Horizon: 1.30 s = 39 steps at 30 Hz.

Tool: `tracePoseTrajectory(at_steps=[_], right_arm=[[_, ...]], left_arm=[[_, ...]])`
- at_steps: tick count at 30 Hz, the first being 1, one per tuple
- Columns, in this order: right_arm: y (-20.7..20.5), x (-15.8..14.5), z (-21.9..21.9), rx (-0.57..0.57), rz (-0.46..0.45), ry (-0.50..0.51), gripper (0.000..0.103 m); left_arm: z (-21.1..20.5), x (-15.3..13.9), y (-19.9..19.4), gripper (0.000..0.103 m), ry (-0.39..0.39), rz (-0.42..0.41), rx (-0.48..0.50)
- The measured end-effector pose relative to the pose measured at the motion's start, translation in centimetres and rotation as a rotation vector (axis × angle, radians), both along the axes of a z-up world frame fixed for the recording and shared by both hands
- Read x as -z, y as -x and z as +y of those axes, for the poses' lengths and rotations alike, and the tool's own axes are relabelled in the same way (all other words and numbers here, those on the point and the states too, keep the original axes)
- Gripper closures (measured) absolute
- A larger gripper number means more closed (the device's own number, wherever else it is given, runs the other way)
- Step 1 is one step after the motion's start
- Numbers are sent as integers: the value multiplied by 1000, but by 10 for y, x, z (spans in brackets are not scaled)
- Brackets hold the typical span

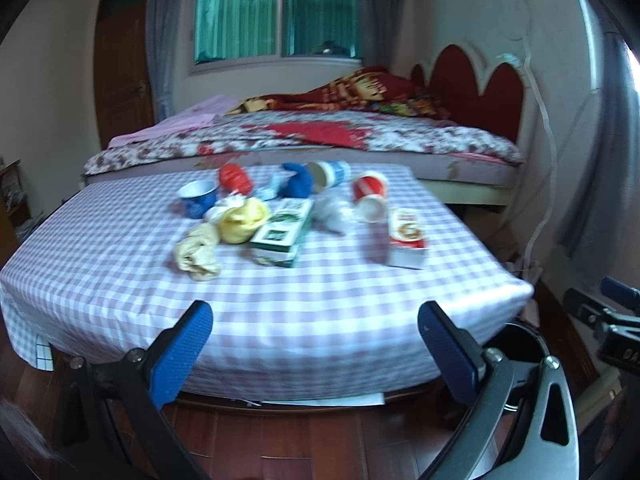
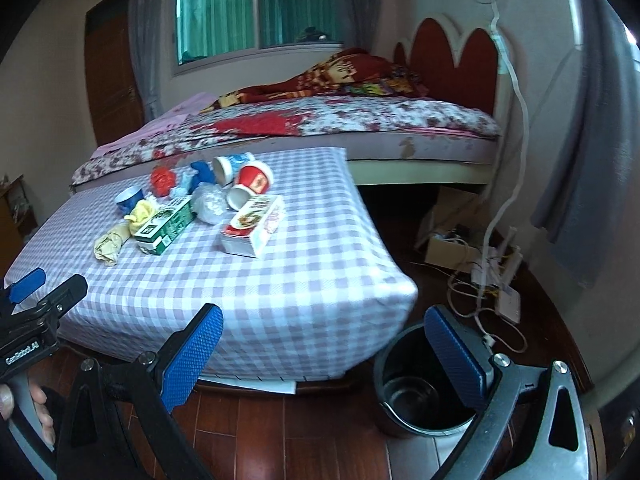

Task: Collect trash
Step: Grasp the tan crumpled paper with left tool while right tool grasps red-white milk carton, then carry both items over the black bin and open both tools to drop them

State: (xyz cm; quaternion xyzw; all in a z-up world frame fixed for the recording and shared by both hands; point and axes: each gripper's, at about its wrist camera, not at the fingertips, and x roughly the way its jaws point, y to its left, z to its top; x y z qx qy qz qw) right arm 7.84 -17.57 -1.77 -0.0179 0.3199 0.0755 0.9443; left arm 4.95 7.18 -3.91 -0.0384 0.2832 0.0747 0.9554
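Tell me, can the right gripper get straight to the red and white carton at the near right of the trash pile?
Probably yes. The right gripper is open and empty, and the red and white carton lies at the pile's near right edge, with only bare checkered tablecloth between them.

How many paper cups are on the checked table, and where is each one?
3. The blue cup stands upright at the left. The white-blue cup lies on its side at the back. The red cup lies tipped beside it, toward the right. Others may be hidden behind the pile.
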Motion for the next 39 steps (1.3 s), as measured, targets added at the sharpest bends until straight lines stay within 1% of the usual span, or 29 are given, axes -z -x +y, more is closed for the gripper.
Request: tracePoseTrajectory(at_steps=[6,8,12,16,19,21,22,23,24,26,27,28,29,30,31,33,34,35,39], right_arm=[[-42,17,39,-67,26,7,2],[-57,21,52,-86,32,7,7],[-91,34,83,-117,49,9,8],[-127,51,107,-107,78,33,8],[-148,62,115,-87,101,54,10],[-161,70,118,-72,121,60,15],[-169,74,118,-60,135,68,20],[-173,77,119,-54,144,71,24],[-177,79,119,-50,152,70,26],[-182,81,118,-37,159,78,37],[-183,82,117,-34,164,79,40],[-185,84,115,-33,169,80,48],[-185,85,113,-32,171,82,50],[-184,85,113,-36,163,82,50],[-183,86,111,-35,159,83,50],[-181,85,107,-39,154,75,50],[-181,85,106,-40,150,71,50],[-179,83,103,-41,143,65,50],[-166,68,94,-42,90,45,50]], left_arm=[[45,15,-27,1,5,23,-94],[63,22,-38,1,9,36,-128],[92,38,-62,1,3,66,-186],[116,49,-82,3,13,75,-215],[130,56,-100,8,23,86,-224],[137,59,-109,11,32,93,-228],[142,61,-113,13,44,93,-228],[144,63,-117,14,53,95,-225],[146,65,-122,16,56,99,-223],[149,73,-134,24,68,119,-212],[150,75,-137,26,75,125,-207],[151,79,-141,33,82,140,-203],[152,83,-144,43,88,153,-197],[153,84,-144,50,94,155,-192],[153,84,-143,63,103,154,-183],[153,82,-140,69,105,139,-177],[152,80,-137,76,104,129,-173],[151,76,-134,78,100,116,-172],[147,59,-119,80,101,55,-162]])
